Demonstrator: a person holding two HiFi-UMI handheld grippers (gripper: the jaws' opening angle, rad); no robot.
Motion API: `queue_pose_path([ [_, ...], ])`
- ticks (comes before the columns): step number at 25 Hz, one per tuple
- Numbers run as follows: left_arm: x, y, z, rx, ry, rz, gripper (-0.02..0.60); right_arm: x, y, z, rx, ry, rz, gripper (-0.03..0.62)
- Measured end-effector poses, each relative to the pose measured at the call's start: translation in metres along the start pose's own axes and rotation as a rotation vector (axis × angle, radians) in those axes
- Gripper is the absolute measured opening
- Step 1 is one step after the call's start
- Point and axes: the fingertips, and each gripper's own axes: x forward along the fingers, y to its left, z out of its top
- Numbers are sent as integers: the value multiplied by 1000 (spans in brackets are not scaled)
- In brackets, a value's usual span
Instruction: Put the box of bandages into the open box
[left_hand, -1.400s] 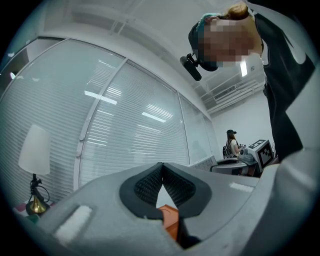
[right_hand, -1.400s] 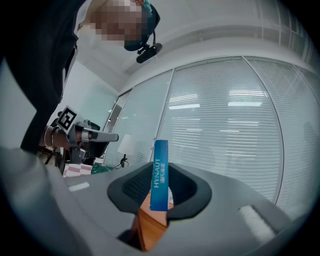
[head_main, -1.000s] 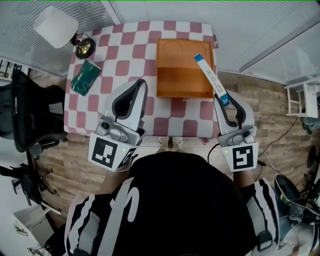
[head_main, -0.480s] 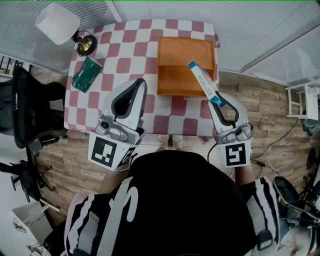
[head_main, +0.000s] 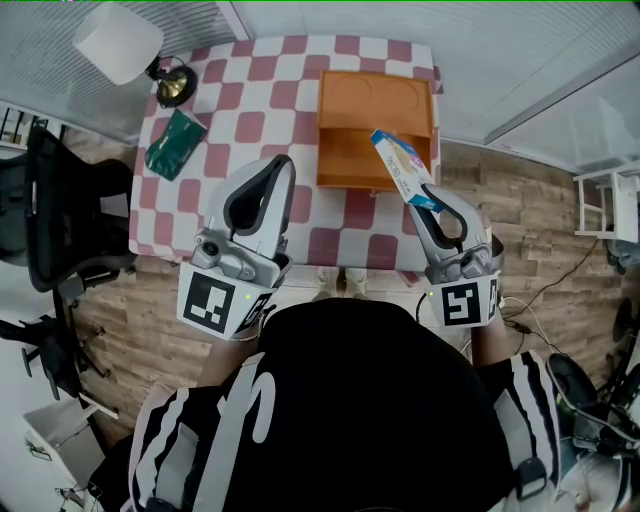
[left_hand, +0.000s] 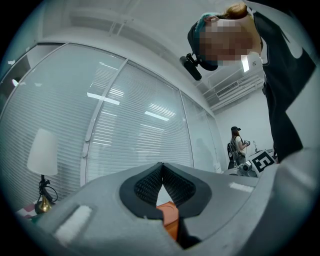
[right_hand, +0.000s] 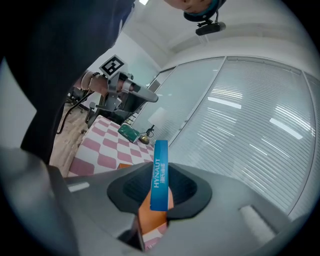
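The right gripper (head_main: 424, 200) is clamped on the box of bandages (head_main: 397, 165), pinching its lower end so that most of the carton sticks out past the jaws; the right gripper view shows the blue edge of the carton (right_hand: 160, 175) squeezed upright between the pads. The carton hangs in the air over the near right part of the open box (head_main: 352, 160), which sits at the far right corner of the table (head_main: 250, 90).

To finish the step well, the person probably needs to bring the carton's free end fully inside the orange walls, lower it until it rests on the floor, and only then release. Letting go at this height risks the tilted carton tipping over the near rim.

The left gripper (head_main: 278, 168) is held over the table's near edge, jaws together on nothing.

Compared with a second ago, the carton has travelled left from above the open box's right wall toward its inside. It has also turned, so a broader face shows. The left gripper has barely moved.
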Motion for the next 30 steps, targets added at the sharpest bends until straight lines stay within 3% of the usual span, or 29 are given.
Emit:
queue_pose_path([
  [30, 2, 14, 4, 4, -9, 32, 0, 30, 26, -53, -270, 139, 123, 84],
])
